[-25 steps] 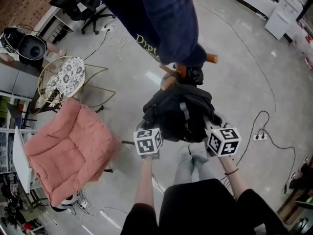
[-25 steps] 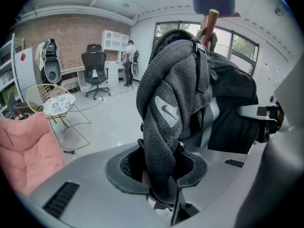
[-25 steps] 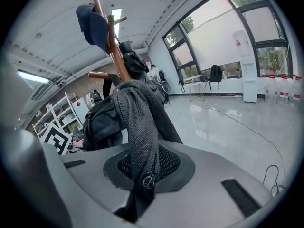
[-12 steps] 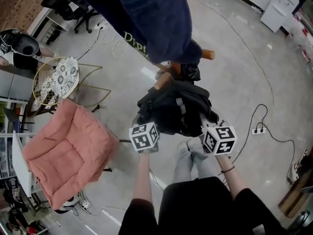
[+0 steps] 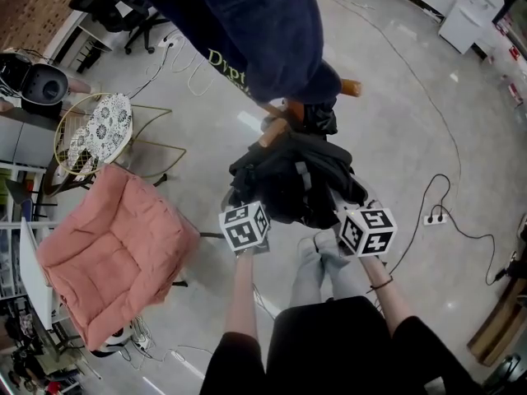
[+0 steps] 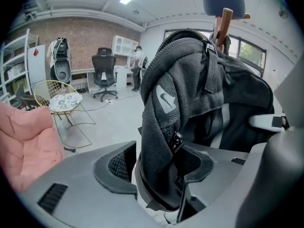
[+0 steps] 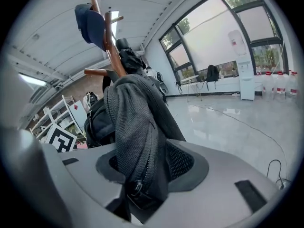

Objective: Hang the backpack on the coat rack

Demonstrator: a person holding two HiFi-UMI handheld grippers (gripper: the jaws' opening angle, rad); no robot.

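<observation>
A black backpack [image 5: 292, 183] hangs at the wooden coat rack [image 5: 276, 130], just below a dark blue jacket [image 5: 247, 31]. My left gripper [image 5: 245, 220] is at the bag's lower left and my right gripper [image 5: 368, 230] at its lower right. In the left gripper view the jaws [image 6: 159, 167] are opening; mesh fabric of the backpack [image 6: 185, 80] still lies between them, with a gap at the left pad. In the right gripper view the jaws [image 7: 147, 167] are opening too, and a zipped fold of the backpack [image 7: 133, 122] hangs loosely between them. The coat rack [image 7: 111, 46] also carries a blue cap [image 7: 92, 25].
A pink cushioned armchair [image 5: 115, 253] stands on the floor to the left, with a wire chair [image 5: 99, 134] behind it. A power strip [image 5: 436, 218] and its cable lie on the floor to the right. The person's legs are directly below the bag.
Both grippers and the backpack stay close to where they were. The head view has shifted slightly.
</observation>
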